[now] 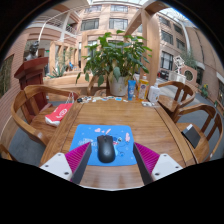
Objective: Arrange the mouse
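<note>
A black mouse (106, 148) lies on the near part of a blue mouse mat (102, 141) on a wooden table (150, 125). My gripper (112, 160) is open, its two pink-padded fingers (77, 158) wide apart at either side of the mat's near edge. The mouse sits between the fingers with a clear gap on both sides, resting on the mat.
A potted plant (116, 58) stands at the table's far side, with a blue can (131, 89) and a white cup (142, 92) near it. A red object (59, 113) lies at the left. Wooden chairs (25, 100) surround the table; a building lies beyond.
</note>
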A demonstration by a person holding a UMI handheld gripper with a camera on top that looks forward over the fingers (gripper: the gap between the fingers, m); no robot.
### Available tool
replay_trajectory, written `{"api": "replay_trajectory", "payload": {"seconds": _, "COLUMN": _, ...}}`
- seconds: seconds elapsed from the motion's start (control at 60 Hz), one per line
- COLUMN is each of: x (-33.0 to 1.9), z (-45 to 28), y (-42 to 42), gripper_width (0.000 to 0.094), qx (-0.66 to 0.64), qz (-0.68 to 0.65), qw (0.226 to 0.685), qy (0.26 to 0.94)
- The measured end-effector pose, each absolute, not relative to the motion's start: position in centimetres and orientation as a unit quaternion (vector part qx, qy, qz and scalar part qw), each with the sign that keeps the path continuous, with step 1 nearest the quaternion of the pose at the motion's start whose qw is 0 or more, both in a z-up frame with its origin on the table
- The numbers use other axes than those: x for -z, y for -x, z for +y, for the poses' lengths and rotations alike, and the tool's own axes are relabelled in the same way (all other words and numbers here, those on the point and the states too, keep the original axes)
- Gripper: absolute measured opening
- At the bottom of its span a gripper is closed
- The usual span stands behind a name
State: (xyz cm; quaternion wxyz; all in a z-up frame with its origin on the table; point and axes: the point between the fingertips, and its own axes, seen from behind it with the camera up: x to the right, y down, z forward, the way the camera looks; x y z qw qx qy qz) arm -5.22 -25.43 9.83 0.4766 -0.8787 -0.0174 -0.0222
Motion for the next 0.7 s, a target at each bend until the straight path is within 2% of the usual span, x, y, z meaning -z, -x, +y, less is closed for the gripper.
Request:
{"api": "replay_trajectory", "payload": {"seconds": 0.1, "x": -12.1, "z": -28.6, "y": 4.9, "gripper_width": 0.0851, "qx": 0.026, "qz": -0.011, "qw": 0.483, "qy": 0.875}}
{"api": "replay_trajectory", "payload": {"seconds": 0.267, "x": -13.9, "z": -33.1, "y": 4.3, "gripper_width": 0.0851, "qx": 0.037, "qz": -0.005, "qw": 0.489, "qy": 0.871}}
{"api": "replay_trajectory", "payload": {"seconds": 0.7, "x": -14.5, "z": -37.4, "y": 5.2, "gripper_width": 0.0852, "qx": 0.025, "qz": -0.024, "qw": 0.487, "qy": 0.873}}
